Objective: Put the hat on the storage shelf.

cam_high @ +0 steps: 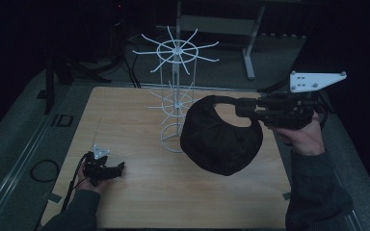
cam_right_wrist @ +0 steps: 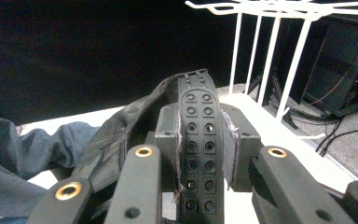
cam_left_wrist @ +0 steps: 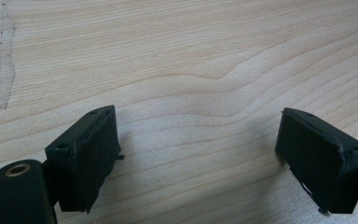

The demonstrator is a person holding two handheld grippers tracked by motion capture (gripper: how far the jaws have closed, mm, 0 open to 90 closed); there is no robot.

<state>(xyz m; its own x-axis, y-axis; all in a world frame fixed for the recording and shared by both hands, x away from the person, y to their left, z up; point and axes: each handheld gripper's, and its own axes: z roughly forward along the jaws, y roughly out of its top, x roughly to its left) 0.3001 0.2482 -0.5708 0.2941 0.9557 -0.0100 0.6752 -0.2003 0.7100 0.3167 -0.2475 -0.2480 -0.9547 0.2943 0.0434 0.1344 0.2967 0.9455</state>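
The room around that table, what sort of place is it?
Probably a dim lab or recording studio: a bare wooden table, black curtains, loose cables on the floor, and a white wire display rack.

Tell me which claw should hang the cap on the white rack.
Right. The right claw already grips the black cap by its strap beside the white rack; the left claw sits open, low over the table.

The room is dim, with black walls or curtains behind everything. A light wooden table top with visible grain (cam_high: 125, 120) stands on a grey carpeted floor (cam_high: 9, 139). A pale scuff mark (cam_left_wrist: 5, 56) runs along the wood in the left gripper view. Beyond the table stands a grey metal desk frame with an upright leg (cam_high: 250, 48). Black cables (cam_high: 125, 67) trail across the floor near dark equipment, and a black loop of cable (cam_high: 44, 170) lies left of the table.
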